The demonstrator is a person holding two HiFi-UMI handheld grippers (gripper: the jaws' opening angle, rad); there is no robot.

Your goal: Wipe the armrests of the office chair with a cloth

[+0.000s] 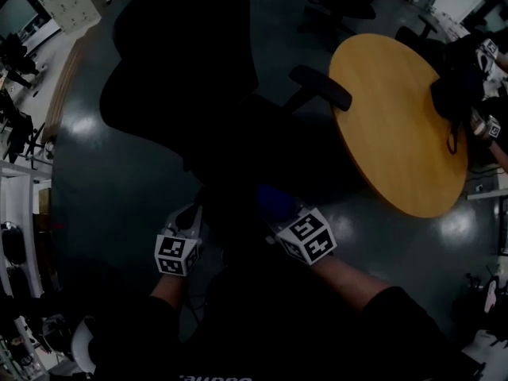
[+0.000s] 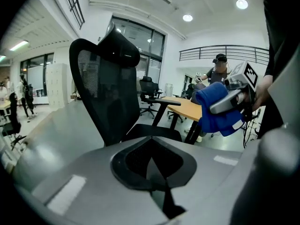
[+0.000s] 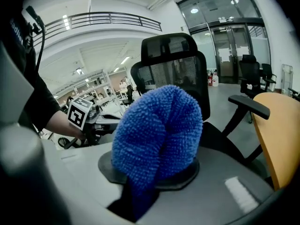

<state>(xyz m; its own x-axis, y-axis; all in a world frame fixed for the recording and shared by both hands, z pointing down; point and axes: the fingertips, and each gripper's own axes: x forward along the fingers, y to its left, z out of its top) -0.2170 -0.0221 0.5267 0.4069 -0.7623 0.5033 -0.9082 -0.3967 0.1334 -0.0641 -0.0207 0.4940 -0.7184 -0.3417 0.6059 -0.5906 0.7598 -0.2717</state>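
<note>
A black mesh office chair (image 2: 108,93) stands in front of me, one armrest (image 2: 157,99) jutting toward the round table. In the head view the chair (image 1: 182,62) is a dark mass with its right armrest (image 1: 321,87) beside the table. My right gripper (image 3: 151,172) is shut on a fluffy blue cloth (image 3: 159,135), held short of the chair and apart from the armrest (image 3: 248,107). The cloth (image 2: 218,109) also shows in the left gripper view. My left gripper (image 2: 152,168) is shut with nothing in it, level with the right one.
A round wooden table (image 1: 397,125) stands close to the chair's right side. Other office chairs (image 2: 149,90) and a person (image 2: 218,71) are further back. Grey floor (image 1: 119,181) lies left of the chair.
</note>
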